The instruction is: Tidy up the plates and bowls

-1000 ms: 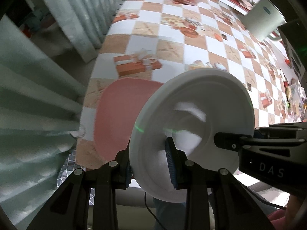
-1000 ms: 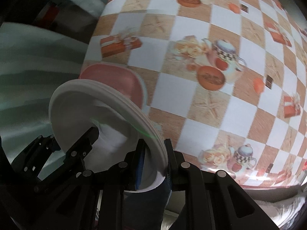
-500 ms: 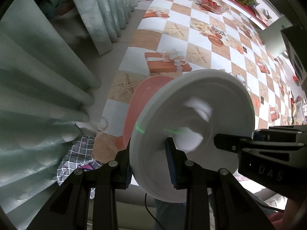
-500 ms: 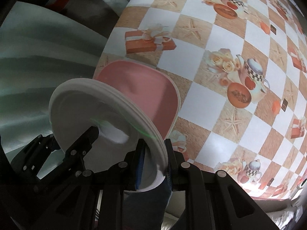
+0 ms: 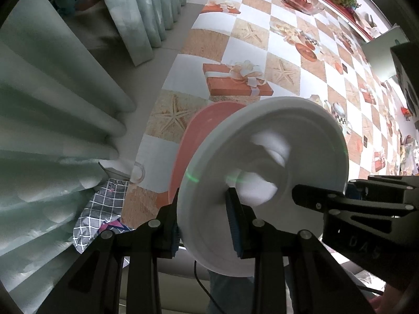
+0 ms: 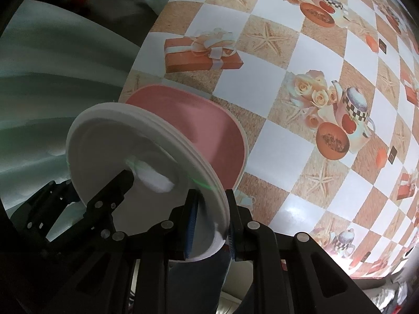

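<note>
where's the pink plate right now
The pink plate lies flat on the checkered tablecloth near the table's curtain-side corner, just behind the white plate that both grippers hold on edge, below the printed gift box.

Both grippers—L, R—clamped shut, opposite sides.

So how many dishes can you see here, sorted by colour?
White round plates, a stack pinched by both tongs, left and right: looks like 3 rims, though I can't be sure.
Pink plate lying on the checkered tablecloth: 1.
Clear glass bowl at the far end: 1.
Total: about 5.
</note>
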